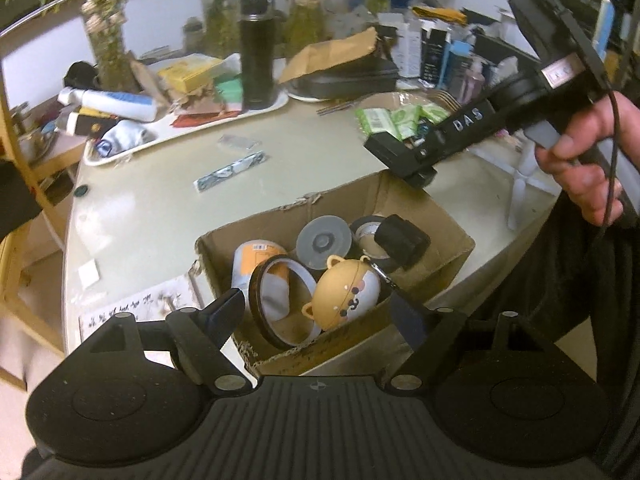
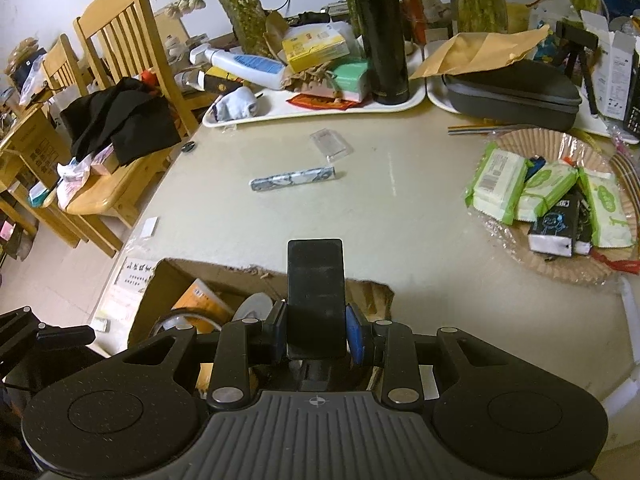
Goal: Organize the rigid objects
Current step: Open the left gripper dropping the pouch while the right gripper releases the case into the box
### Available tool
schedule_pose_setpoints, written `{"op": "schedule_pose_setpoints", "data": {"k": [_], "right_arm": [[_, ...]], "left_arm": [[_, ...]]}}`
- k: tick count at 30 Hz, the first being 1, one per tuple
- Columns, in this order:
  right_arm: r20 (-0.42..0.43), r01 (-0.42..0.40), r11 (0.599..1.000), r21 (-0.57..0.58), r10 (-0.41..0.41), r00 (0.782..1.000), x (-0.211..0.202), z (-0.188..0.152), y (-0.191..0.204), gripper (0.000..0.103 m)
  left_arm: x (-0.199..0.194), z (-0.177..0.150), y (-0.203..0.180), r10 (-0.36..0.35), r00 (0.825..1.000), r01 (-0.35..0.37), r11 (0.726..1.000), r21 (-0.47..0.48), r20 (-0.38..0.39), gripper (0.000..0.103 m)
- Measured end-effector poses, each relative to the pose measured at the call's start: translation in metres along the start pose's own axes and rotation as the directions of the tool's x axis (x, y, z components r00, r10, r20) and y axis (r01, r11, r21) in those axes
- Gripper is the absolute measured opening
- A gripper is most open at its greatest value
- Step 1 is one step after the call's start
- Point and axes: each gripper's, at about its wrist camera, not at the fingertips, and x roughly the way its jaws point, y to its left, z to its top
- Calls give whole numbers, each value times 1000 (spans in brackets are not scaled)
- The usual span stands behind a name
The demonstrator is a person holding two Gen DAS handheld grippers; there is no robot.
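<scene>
The right gripper (image 2: 316, 334), clamped on an upright black block (image 2: 316, 296), hung just above the cardboard box (image 2: 160, 288), while the left gripper (image 1: 320, 312) gaped empty.

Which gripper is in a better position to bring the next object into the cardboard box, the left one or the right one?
The right gripper. It is already shut on a flat black block and hovers at the rim of the cardboard box. The left gripper is open and empty above the box, so it would first need to fetch something.
</scene>
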Motion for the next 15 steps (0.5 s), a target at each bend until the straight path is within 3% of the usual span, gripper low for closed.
{"op": "schedule_pose_setpoints", "data": {"k": [12,14,15], "right_arm": [[-99,-62,995,-80,54,994,6,-28,27,36],[-92,-66,996,-68,59,994,4,-28,26,59],[-79,-48,997,-60,43,996,3,-27,25,63]], "left_arm": [[-6,-5,4,26,999,-24,998,-65,39,80],[-6,-6,4,31,999,-28,997,-70,40,80],[-6,-7,5,33,999,-30,997,-71,41,80]]}}
